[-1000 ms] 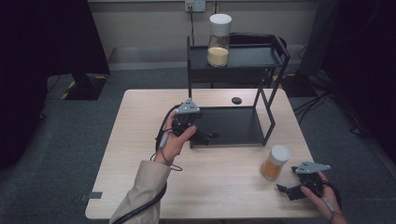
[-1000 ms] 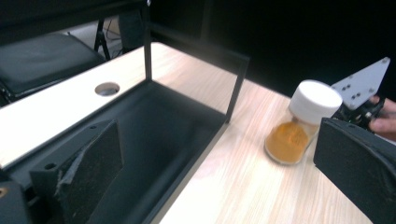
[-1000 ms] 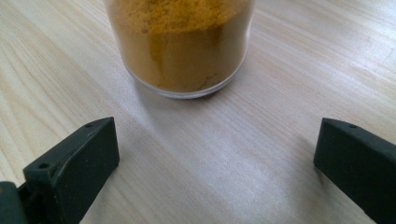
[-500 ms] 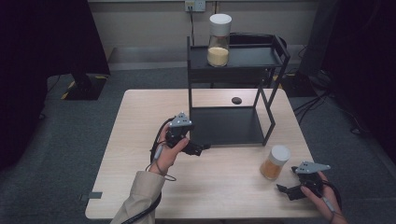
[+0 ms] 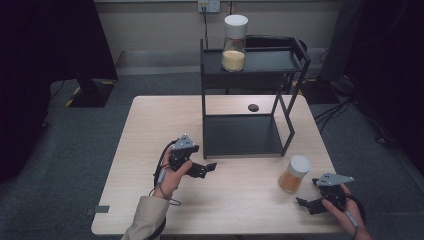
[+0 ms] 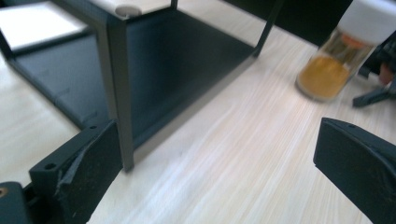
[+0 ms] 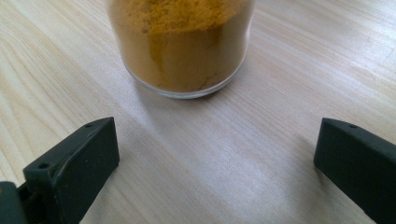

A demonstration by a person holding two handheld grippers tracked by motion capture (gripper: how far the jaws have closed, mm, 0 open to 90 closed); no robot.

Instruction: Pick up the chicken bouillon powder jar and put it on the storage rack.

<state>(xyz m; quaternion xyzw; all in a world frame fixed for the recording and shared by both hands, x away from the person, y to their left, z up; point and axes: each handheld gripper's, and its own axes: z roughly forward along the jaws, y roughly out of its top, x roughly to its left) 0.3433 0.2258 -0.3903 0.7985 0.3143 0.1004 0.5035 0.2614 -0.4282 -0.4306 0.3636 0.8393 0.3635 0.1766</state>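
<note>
A white-lidded jar of orange powder stands on the wooden table, front right. My right gripper is just in front of it, open, and its view has the jar close ahead of the spread jaws with nothing between them. My left gripper hovers open by the front left post of the black two-level rack. Its view looks past that post toward the orange jar. A second jar, of pale yellow powder, stands on the rack's top shelf.
A small black disc lies on the table behind the rack. The rack's lower shelf is bare. Open tabletop stretches left of the rack and between the two hands. The right gripper shows beside the orange jar in the left gripper view.
My left gripper has drawn back from the rack's lower shelf, down and toward the person, and now sits lower over the table. The right gripper and both jars have stayed put.
</note>
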